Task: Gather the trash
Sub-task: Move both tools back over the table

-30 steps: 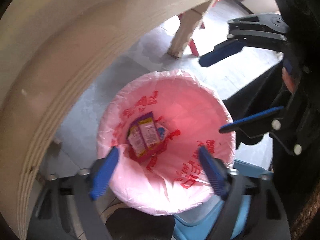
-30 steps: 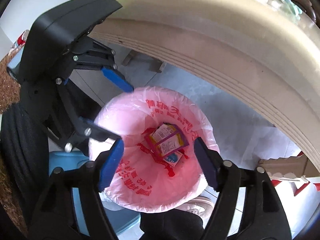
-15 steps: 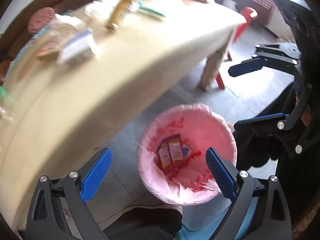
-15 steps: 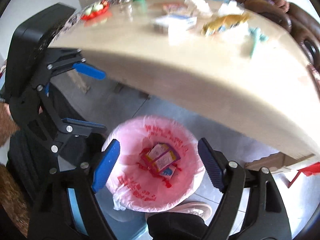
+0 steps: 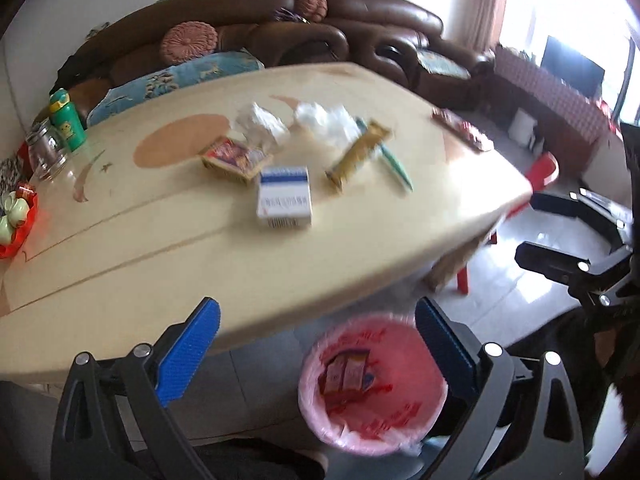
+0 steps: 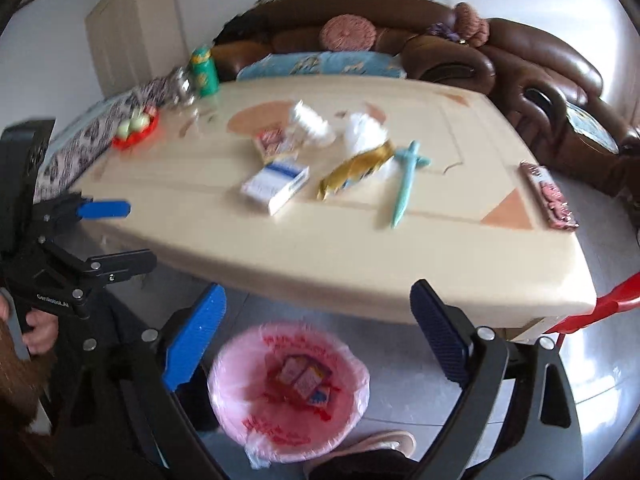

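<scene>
A: Eyes on the round bin lined with a pink plastic bag (image 5: 372,392), standing on the grey tiled floor (image 6: 404,356) just in front of the tabletop's near edge. A purple and yellow snack wrapper (image 5: 347,372) lies flat at the bottom of it.

B: And the left hand-held gripper (image 5: 316,352) hangs above it with blue pads spreading, nothing between them. Jaws opening, released.

A: Same for the right hand-held gripper (image 6: 320,336): jaws opening wide, bin showing in the gap below, nothing gripped.

B: Up on the cream oval tabletop (image 5: 168,248) there is plenty waiting. A white and blue carton (image 5: 284,197) sits nearest the edge.

A: Just behind it a flat red and yellow packet (image 5: 234,158), and to its right a gold foil wrapper (image 5: 357,156) beside a teal plastic toy sword (image 6: 408,178).

B: Two crumpled white tissues (image 5: 316,120) lie behind those. A pink patterned pack (image 6: 549,196) lies at the far right end, well apart.

A: At the left end, a green bottle (image 5: 67,120), a glass jar (image 5: 44,152) and a red dish of pale green fruit (image 6: 134,128). A brown leather sofa (image 5: 360,28) runs behind.
</scene>
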Available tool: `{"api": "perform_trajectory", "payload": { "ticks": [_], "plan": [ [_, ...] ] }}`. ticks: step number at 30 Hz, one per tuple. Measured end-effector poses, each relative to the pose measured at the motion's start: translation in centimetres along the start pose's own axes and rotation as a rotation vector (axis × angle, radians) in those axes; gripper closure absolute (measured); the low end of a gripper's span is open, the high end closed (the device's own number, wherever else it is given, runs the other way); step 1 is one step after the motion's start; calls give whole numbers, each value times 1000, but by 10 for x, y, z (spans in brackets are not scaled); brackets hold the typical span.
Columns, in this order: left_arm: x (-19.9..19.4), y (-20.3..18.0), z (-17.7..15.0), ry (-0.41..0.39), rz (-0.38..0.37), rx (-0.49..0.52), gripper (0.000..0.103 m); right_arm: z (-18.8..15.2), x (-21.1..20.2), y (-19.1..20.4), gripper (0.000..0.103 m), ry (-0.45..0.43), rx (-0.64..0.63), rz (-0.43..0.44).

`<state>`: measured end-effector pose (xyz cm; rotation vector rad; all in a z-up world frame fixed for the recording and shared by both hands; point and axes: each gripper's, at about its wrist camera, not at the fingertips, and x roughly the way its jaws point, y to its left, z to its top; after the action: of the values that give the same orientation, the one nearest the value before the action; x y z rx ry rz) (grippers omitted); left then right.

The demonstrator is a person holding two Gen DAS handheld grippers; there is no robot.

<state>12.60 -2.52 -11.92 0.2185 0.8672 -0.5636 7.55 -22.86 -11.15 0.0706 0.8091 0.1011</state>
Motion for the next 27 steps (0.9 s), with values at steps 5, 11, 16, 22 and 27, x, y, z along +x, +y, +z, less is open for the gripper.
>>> {"api": "perform_trajectory", "payload": {
  "ticks": [5,11,16,22,27],
  "plan": [
    [8,10,34,8,57,-12,7,30,3,-16,8,-35,45,-53],
    [50,15,61,81,94,-2,7,60,34,-47,8,-47,92,-98],
    [100,33,77,158,87,-66,7,76,75,-72,8,-10,117,-79],
    [144,46,86,231,75,-108,7,82,133,-102,8,58,138,-80],
    [171,42,89,269,91,-82,7,82,164,-114,8,95,137,-65]
  ]
}}
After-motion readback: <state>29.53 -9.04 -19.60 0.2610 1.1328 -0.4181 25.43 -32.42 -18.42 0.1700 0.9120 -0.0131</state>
